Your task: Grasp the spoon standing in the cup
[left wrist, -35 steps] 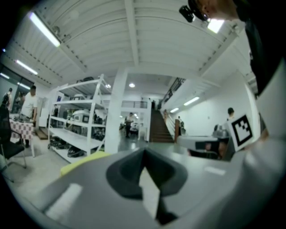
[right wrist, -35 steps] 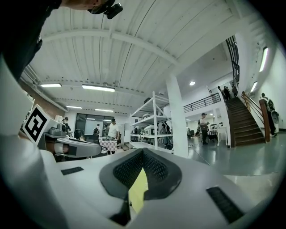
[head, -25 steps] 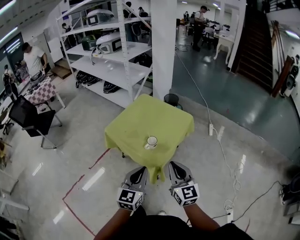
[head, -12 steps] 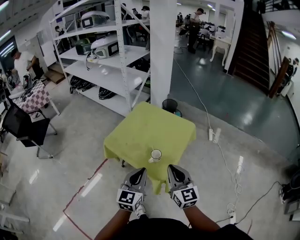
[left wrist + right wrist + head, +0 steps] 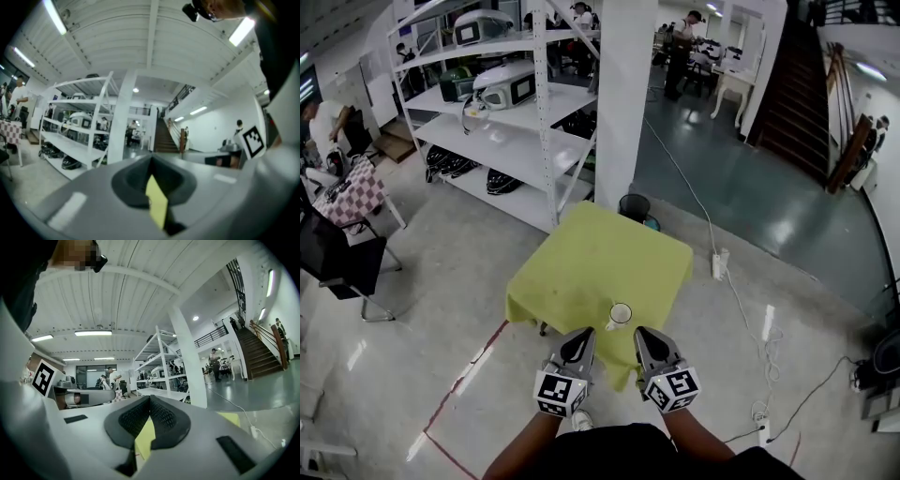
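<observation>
The cup (image 5: 620,314) stands on the table (image 5: 581,258) with the yellow-green cloth, close to the table's near edge. The spoon should be inside the cup, but in the head view it is too small to pick out for certain; a pale sliver at the cup's near left side may be the spoon's handle or the cup's own. The left gripper (image 5: 580,339) hangs just to the near left of the cup and the right gripper (image 5: 643,336) just to its near right. Both are short of the cup and neither touches it. Each has its jaws pressed together with nothing between them, and only cloth shows below the tips. To reach well, one gripper, probably the right, should spread its jaws before it gets to the cup. It should then come down from above the cup so the spoon's handle passes between the pads, and close on the handle above the rim. A sideways approach risks knocking the cup, which looks light and sits near the edge.
</observation>
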The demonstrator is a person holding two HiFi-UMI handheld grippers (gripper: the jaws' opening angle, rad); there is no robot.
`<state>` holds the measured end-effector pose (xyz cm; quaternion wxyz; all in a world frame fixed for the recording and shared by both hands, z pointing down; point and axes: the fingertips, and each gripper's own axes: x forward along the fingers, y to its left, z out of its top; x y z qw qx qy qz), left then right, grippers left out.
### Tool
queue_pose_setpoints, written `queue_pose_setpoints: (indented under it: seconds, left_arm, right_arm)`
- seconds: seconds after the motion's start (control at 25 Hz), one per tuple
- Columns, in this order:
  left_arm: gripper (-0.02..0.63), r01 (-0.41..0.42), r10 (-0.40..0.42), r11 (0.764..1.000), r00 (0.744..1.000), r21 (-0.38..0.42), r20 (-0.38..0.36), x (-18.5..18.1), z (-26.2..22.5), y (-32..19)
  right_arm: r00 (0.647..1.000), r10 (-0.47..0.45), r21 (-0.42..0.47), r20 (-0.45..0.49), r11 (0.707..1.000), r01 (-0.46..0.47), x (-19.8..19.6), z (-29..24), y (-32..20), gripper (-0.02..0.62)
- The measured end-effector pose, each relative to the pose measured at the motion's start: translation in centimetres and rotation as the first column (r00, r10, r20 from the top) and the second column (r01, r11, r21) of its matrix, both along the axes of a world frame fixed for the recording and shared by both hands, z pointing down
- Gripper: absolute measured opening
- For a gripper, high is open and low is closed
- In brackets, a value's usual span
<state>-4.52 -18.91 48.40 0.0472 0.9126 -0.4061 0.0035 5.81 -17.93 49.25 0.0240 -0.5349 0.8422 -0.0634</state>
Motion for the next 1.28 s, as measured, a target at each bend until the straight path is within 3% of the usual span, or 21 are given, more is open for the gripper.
queue_pose_setpoints:
  seconds: [0.32, 0.6, 0.96, 1.28]
  left_arm:
    - [0.006, -0.026, 0.026, 1.0, 1.0, 0.014, 0.004, -2.0, 0.5, -2.3]
    - [0.006, -0.02, 0.019, 0.999, 0.999, 0.025, 0.026, -1.9, 0.9, -3.9]
    - [0.006, 0.004, -0.004, 1.0, 0.999, 0.004, 0.035, -1.3, 2.1, -6.8]
    - [0.006, 0.025, -0.022, 0.997, 0.998, -0.07, 0.054, -0.6, 5.7, -9.1]
  right_arm:
    - [0.999, 0.041, -0.002, -0.032, 0.999, -0.041, -1.1, 0.4, -1.7, 0.008]
    - [0.996, 0.072, 0.056, -0.046, 0.996, -0.069, -0.7, -0.5, -3.6, 0.006]
    - [0.996, 0.044, 0.014, -0.078, 0.999, -0.043, 0.1, 1.3, -7.4, 0.006]
    - [0.994, 0.02, -0.08, -0.104, 0.996, -0.028, 1.1, 5.5, -9.5, 0.006]
